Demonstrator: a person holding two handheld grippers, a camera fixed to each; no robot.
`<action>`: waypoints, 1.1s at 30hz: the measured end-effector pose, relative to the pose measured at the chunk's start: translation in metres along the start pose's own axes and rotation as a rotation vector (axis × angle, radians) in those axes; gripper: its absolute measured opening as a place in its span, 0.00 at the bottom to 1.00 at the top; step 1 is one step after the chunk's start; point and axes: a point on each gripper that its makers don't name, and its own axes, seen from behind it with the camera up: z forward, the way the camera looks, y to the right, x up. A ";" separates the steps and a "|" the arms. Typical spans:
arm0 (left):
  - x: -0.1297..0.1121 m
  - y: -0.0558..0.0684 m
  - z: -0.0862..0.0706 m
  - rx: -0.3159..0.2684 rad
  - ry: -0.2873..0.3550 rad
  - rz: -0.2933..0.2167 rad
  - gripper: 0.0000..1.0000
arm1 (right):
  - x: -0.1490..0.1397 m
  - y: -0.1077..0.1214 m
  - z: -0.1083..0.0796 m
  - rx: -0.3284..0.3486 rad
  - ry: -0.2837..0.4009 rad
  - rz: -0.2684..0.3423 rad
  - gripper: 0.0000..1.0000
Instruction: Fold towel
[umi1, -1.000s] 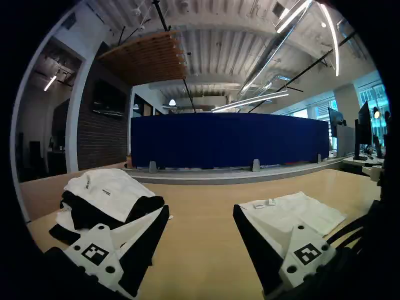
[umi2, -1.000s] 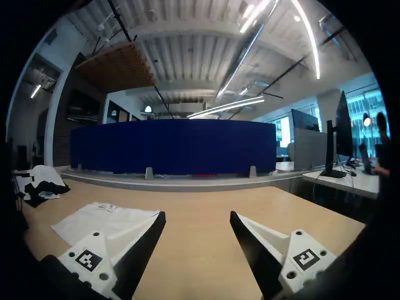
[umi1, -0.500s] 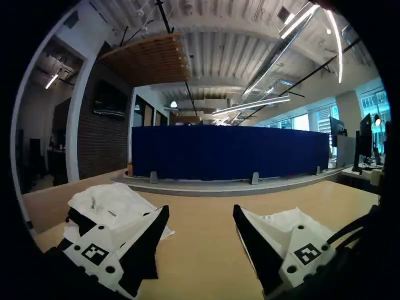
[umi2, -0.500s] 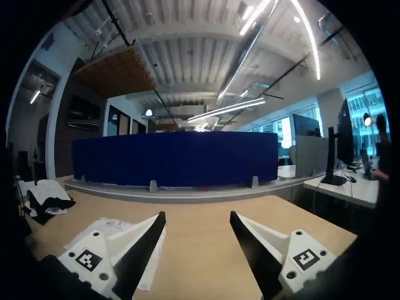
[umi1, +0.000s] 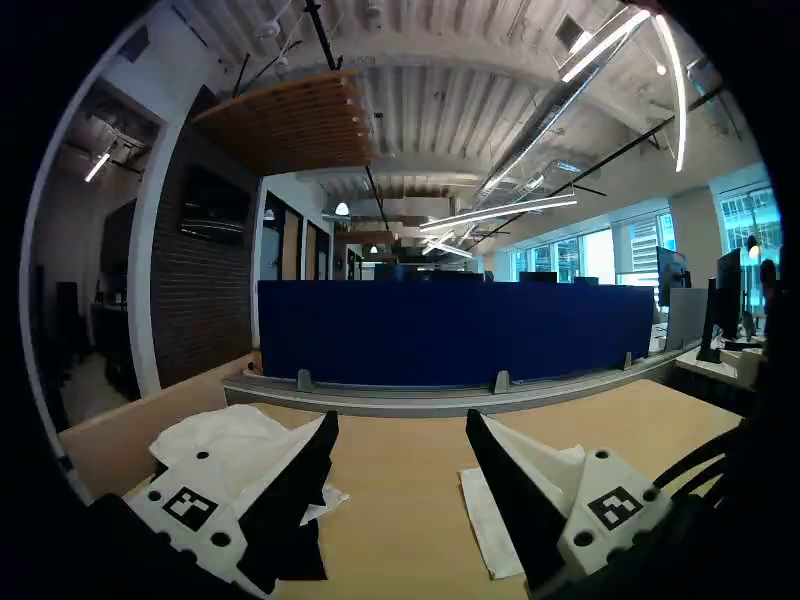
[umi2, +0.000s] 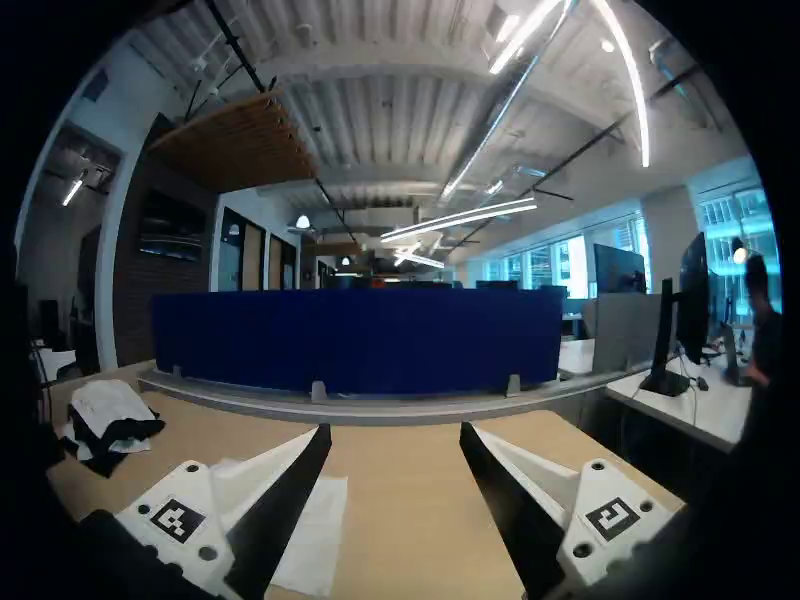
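Observation:
A white towel (umi1: 485, 515) lies flat on the wooden table (umi1: 400, 500), partly behind my left gripper's right finger. In the right gripper view the same towel (umi2: 315, 530) shows low on the left, partly behind the left finger. My left gripper (umi1: 400, 440) is open above the table with nothing between its fingers. My right gripper (umi2: 395, 445) is open too, and nothing is between its fingers either.
A heap of white and black cloths (umi1: 225, 445) lies at the table's left, also seen as a heap (umi2: 105, 420) in the right gripper view. A blue partition (umi1: 450, 330) runs along the table's far edge. Desks with monitors (umi2: 685, 310) and a person (umi2: 765, 330) are at the right.
Both grippers have risen and pulled back from the table, still open. The towel and the cloth heap have dropped lower in both views, and more of the room beyond the partition shows.

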 end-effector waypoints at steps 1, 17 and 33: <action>0.001 0.001 0.000 -0.003 -0.003 0.001 0.95 | 0.003 -0.002 0.000 0.003 0.000 0.006 1.00; -0.006 0.018 -0.004 -0.068 -0.105 0.027 0.95 | -0.002 -0.023 0.003 0.084 -0.100 -0.008 1.00; -0.052 0.050 -0.016 -0.252 -0.294 0.087 0.95 | -0.043 -0.064 -0.009 0.279 -0.288 -0.055 1.00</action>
